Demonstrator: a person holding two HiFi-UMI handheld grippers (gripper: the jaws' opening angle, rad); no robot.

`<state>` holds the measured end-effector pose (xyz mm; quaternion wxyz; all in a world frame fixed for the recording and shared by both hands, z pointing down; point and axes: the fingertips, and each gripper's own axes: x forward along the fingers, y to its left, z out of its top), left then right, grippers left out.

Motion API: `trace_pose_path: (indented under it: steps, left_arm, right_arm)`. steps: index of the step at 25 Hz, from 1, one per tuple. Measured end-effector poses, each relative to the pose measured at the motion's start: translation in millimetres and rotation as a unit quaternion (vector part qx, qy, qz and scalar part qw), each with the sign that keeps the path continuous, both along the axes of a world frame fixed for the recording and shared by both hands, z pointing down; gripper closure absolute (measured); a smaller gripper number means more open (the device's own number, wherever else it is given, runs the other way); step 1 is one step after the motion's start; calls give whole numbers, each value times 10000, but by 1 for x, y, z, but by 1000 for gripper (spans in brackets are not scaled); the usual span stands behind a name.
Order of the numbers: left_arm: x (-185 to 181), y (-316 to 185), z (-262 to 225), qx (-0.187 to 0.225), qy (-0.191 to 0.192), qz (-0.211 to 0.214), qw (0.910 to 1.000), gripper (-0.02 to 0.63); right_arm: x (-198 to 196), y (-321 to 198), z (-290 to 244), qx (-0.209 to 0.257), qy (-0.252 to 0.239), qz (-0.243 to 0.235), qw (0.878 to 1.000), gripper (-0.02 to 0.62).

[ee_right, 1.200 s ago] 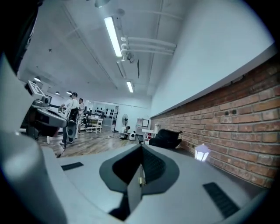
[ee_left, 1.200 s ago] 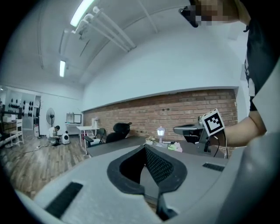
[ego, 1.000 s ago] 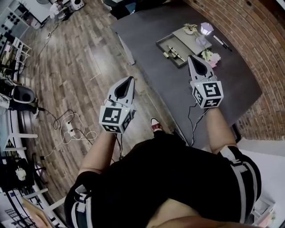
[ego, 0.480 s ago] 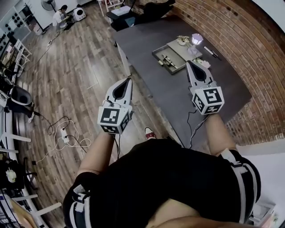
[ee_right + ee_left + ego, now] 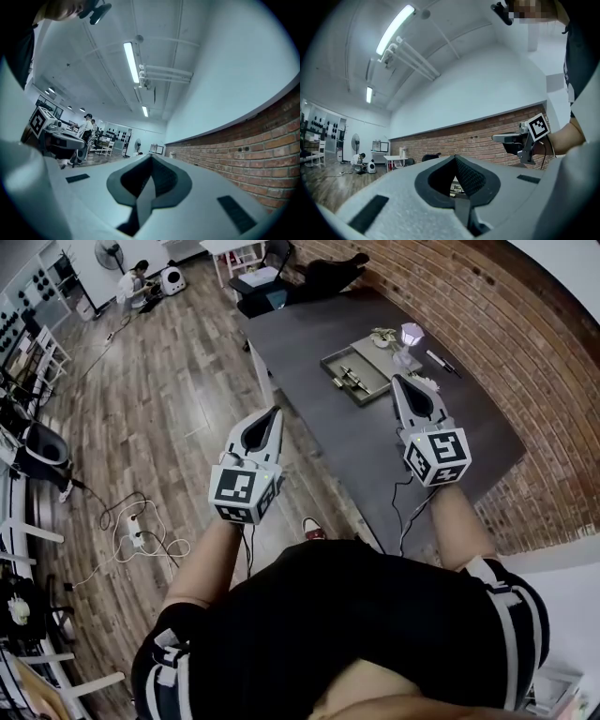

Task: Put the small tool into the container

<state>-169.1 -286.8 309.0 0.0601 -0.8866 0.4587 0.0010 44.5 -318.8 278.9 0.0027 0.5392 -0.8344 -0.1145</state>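
Head view shows the person standing beside a dark table (image 5: 309,334) with 2 grippers held out in the air. The left gripper (image 5: 274,412) is over the wood floor (image 5: 169,399). In the left gripper view its jaws are pressed together at the tips and nothing is between them. The right gripper (image 5: 397,380) is over the table, and the right gripper view shows its jaws also closed on nothing. A tray (image 5: 373,382) lies on the table just left of the right gripper's tips, and ahead and to the right of the left gripper, apart from both. Small metal pieces (image 5: 349,377) lie inside the tray; which of them the task means I cannot tell. A lamp (image 5: 411,334) stands ahead of the right gripper, and a pen (image 5: 441,361) lies ahead and to its right.
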Motion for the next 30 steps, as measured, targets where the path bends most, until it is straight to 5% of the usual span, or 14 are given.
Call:
trace_pose_path:
  steps: [30]
  left_arm:
    - [35, -13, -1, 15, 1, 340, 9994, 597]
  right_arm:
    - [34, 4, 6, -92, -183, 176, 9996, 600]
